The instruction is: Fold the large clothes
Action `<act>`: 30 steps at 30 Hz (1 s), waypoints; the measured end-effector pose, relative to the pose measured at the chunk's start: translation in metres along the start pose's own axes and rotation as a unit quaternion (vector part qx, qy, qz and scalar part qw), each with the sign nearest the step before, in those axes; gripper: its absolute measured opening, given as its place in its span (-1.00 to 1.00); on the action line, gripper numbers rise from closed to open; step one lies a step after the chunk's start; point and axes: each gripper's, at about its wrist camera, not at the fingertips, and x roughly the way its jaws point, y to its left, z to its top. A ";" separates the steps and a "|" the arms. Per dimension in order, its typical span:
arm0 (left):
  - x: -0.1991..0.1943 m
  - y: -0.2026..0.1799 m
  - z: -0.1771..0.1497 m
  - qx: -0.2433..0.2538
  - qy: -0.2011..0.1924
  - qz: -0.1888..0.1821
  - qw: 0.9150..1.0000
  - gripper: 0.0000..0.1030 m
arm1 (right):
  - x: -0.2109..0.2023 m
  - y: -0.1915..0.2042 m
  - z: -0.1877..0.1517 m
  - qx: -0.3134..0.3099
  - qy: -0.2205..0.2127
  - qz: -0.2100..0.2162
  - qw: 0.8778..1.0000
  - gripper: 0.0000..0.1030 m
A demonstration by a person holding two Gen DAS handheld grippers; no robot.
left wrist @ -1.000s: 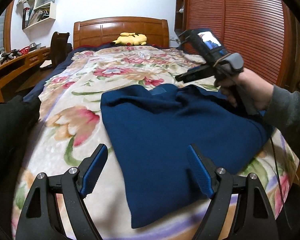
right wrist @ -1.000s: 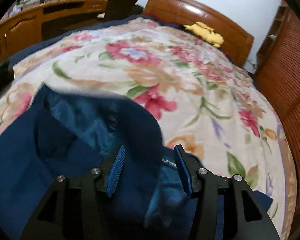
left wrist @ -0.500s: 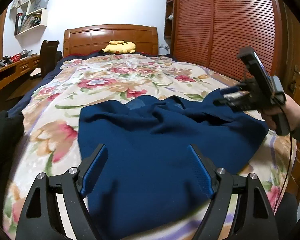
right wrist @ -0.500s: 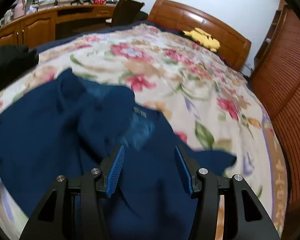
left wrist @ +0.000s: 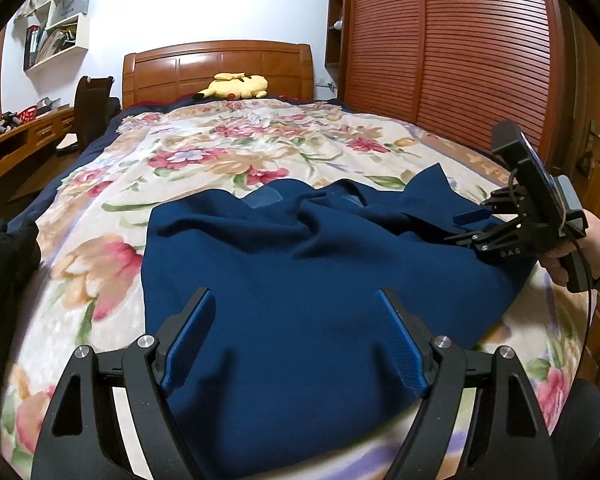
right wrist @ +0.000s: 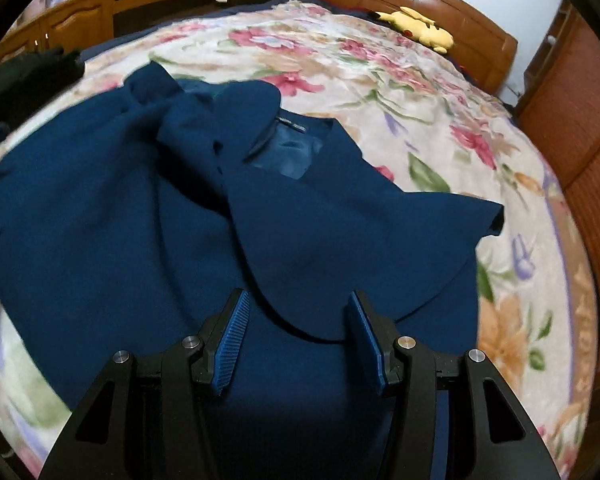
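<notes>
A dark blue coat (left wrist: 308, 280) lies spread on the flowered bedspread (left wrist: 204, 160), near the foot of the bed. Its collar (right wrist: 288, 140) points toward the wooden headboard (left wrist: 220, 68), so its long axis runs along the bed. The left gripper (left wrist: 296, 344) hovers spread wide over the hem. The right gripper (right wrist: 296, 340) is half spread above the cloth, pinching nothing.
</notes>
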 end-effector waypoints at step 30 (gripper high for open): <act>0.008 0.008 -0.010 -0.008 0.026 0.010 1.000 0.59 | 0.066 0.003 0.123 0.013 -0.103 -0.093 0.990 0.14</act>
